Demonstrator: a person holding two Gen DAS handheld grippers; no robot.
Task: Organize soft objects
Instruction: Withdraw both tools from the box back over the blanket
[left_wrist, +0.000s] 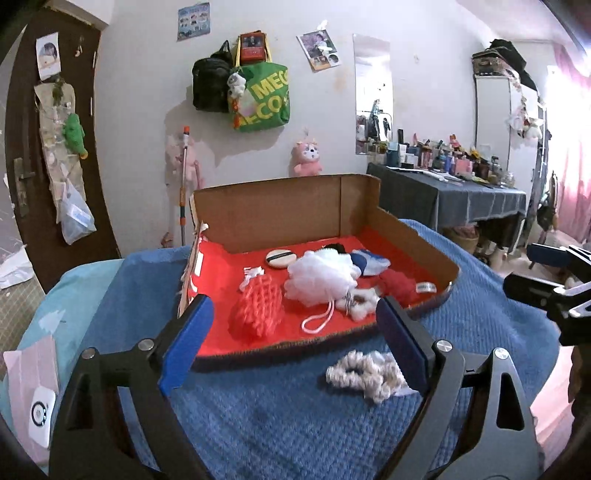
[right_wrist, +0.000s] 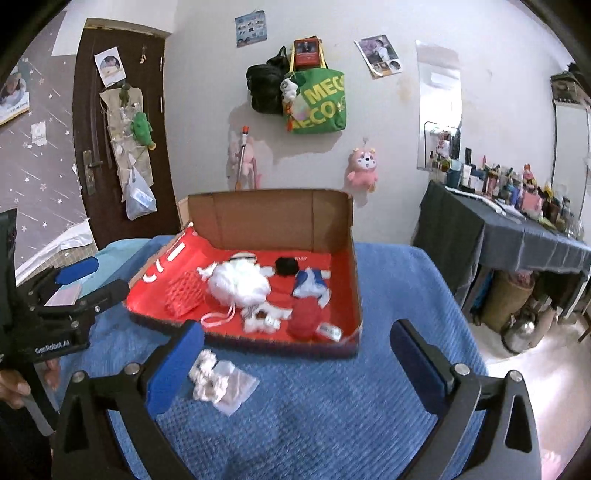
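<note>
A cardboard box (left_wrist: 280, 210) with a red floor stands on the blue blanket (left_wrist: 295, 424). Inside lie a white mesh bath pouf (left_wrist: 321, 277), a red net sponge (left_wrist: 258, 308), a round powder puff (left_wrist: 279, 258), a blue-white cloth (left_wrist: 369, 262), a red knit item (left_wrist: 397, 284) and a black item (right_wrist: 286, 266). A white fluffy scrunchie (left_wrist: 365, 373) lies on the blanket in front of the box, beside my left gripper's right finger. My left gripper (left_wrist: 295, 343) is open and empty. My right gripper (right_wrist: 295, 354) is open and empty; the scrunchie (right_wrist: 208, 376) lies on a clear wrapper near its left finger.
A pink case (left_wrist: 33, 391) lies at the blanket's left edge. A cluttered dressing table (left_wrist: 450, 192) stands right. A door (right_wrist: 118, 140) is at the back left. Bags (left_wrist: 258, 92) and plush toys hang on the wall behind.
</note>
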